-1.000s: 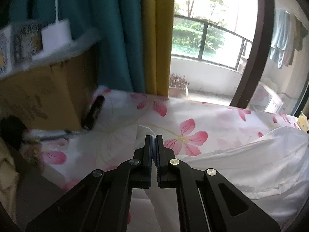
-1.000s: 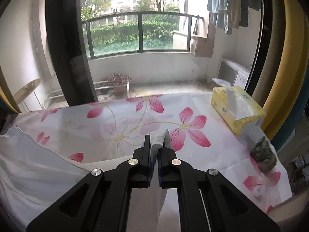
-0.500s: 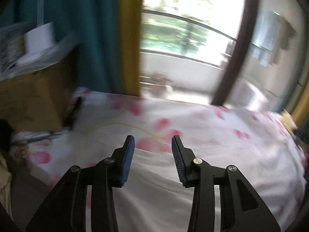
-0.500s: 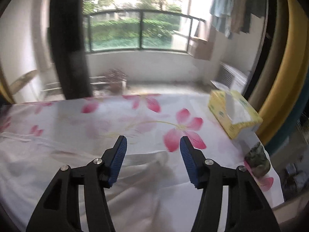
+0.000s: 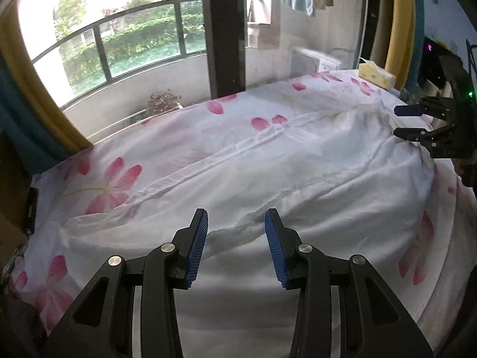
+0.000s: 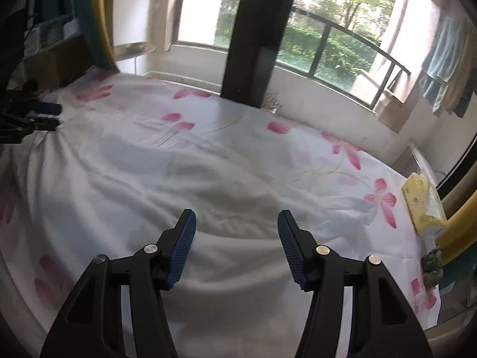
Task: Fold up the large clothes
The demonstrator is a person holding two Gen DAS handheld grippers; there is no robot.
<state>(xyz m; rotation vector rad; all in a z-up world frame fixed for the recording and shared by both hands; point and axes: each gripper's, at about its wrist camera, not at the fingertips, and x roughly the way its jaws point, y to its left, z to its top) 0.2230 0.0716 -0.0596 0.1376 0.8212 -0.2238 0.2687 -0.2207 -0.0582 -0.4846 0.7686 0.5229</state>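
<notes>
A large white garment (image 5: 298, 173) lies spread flat and wrinkled over a sheet printed with pink flowers (image 5: 113, 179). My left gripper (image 5: 235, 226) hovers above the garment's near edge, open, blue pads apart with nothing between them. In the right wrist view the same garment (image 6: 149, 179) fills the middle, and my right gripper (image 6: 237, 226) stands open over it, also holding nothing. Each gripper shows in the other's view: the right gripper (image 5: 399, 122) at the garment's far right end, the left gripper (image 6: 50, 116) at its far left end, both with jaws apart.
A yellow tissue box (image 6: 423, 208) sits at the sheet's right end (image 6: 342, 155), with a small dark lump (image 6: 432, 265) nearer the edge. A black object (image 5: 31, 208) lies at the left edge. Behind are a dark window pillar (image 5: 226, 29) and yellow curtains.
Both grippers were shut on folds of the white garment; they have opened, let go and pulled back. Both views have swung inward across the bed.
</notes>
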